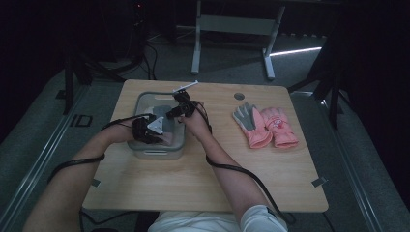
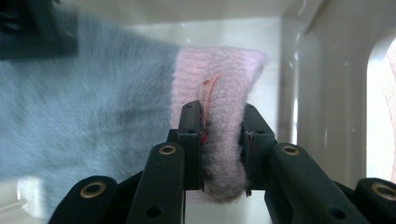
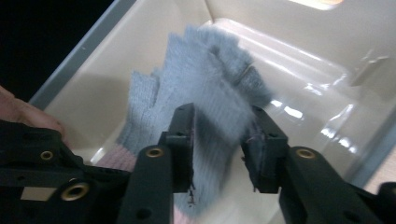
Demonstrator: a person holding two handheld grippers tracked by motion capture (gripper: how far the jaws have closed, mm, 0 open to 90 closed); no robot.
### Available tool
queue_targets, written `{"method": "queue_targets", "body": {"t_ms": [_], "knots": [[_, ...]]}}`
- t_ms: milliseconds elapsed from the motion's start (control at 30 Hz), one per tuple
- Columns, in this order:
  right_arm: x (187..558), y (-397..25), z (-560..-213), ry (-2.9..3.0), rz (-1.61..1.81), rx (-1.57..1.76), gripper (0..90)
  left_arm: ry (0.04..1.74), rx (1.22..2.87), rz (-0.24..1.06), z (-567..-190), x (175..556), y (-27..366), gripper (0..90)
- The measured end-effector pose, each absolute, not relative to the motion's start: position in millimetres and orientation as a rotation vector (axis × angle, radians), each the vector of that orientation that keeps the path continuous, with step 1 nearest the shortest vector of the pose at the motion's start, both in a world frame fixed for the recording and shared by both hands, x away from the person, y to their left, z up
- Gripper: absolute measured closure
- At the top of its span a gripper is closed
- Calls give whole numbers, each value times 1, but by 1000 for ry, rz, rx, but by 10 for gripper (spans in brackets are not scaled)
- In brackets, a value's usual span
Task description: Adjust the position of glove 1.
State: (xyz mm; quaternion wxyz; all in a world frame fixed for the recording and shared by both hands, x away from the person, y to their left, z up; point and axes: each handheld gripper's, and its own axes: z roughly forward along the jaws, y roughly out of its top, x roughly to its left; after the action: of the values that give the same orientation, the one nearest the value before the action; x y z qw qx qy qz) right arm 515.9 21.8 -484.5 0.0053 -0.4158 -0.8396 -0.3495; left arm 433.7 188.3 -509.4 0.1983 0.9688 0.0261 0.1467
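Gripping the grey knit glove [image 3: 205, 88] inside the clear plastic bin [image 1: 140, 101], the left gripper [image 2: 223, 140] clamps its pink cuff [image 2: 219, 79] and the right gripper [image 3: 219, 140] pinches its palm; opposing pulls could stretch it or tip the bin.

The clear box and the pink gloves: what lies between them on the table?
Bare wood, in the high view, between the box and the pink gloves.

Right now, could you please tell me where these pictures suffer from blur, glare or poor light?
High view: room dark, only the table lit. Left gripper view: the grey and pink knit glove is motion-blurred on its grey part, sharper at the pink cuff between the left hand-held gripper jaws. Right gripper view: glare streaks on the clear bin, glove fingers soft.
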Motion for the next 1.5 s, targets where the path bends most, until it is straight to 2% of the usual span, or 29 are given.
{"method": "queue_targets", "body": {"t_ms": [233, 300, 500, 567, 767, 833, 1033, 1100, 1167, 1500], "knots": [[513, 12, -478, -2610, -1142, -1290, 583, 100, 2705, 386, -510, 435, 188, 699], [512, 8, -475, -2606, -1157, -1284, 574, 147, 2700, 356, -508, 435, 188, 656], [504, -4, -466, -2571, -1229, -1267, 559, 251, 2663, 377, -492, 433, 186, 483], [499, -6, -462, -2563, -1258, -1251, 555, 282, 2638, 418, -482, 431, 186, 458], [490, -17, -453, -2561, -1301, -1235, 548, 389, 2544, 395, -462, 426, 183, 371], [487, -22, -452, -2574, -1304, -1233, 540, 414, 2540, 399, -459, 424, 179, 369], [478, -37, -450, -2611, -1322, -1223, 535, 481, 2485, 319, -455, 419, 166, 265], [476, -44, -449, -2614, -1322, -1220, 532, 478, 2478, 299, -454, 417, 163, 228], [475, -51, -448, -2621, -1325, -1228, 532, 452, 2468, 269, -454, 415, 157, 136], [467, -89, -443, -2665, -1357, -1226, 529, 382, 2418, 273, -451, 401, 124, 97]]}}
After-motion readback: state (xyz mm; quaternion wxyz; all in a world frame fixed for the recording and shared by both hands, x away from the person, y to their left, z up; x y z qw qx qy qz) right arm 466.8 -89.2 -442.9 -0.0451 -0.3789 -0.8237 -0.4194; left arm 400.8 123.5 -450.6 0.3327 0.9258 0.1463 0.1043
